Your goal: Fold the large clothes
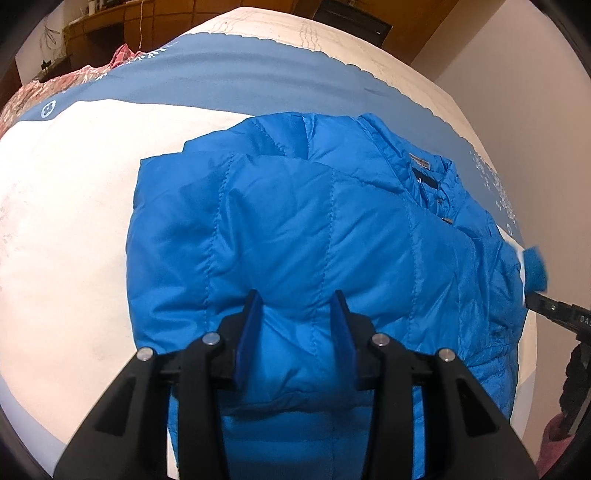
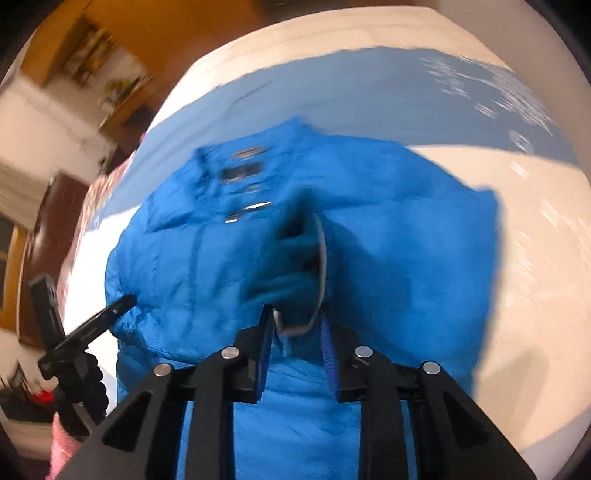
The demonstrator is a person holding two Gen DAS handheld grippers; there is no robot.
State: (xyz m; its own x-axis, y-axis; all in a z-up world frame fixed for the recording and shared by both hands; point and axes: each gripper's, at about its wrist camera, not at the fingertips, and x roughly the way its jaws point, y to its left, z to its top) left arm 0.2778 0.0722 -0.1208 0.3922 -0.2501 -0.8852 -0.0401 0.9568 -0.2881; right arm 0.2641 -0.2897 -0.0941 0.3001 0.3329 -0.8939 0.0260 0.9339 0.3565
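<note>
One blue puffer jacket lying on a bed, partly folded, collar and labels up toward the blue band of the bedcover; that's the only garment being worked on.

Left wrist view is sharp: you can see the quilted stitching, the label at the collar, and the left gripper sitting over the near part of the jacket with its two blue pads spread apart and nothing pinched between them; a slice of the right gripper pokes in at the right edge, its blue fingertip beside the jacket's edge. This view also gets a pink patterned cloth at the far left of the bed and wooden cabinets behind.

Right wrist view is smeared with motion blur, so details are mushy; what it adds is the right gripper up close, pads parted with a blue sleeve cuff with a pale lining between or just past them; can't tell if it's actually clamped. The left gripper shows as a black bar at the jacket's left edge; shelves in the background.

Count: two grippers, one jacket, one bed.
</note>
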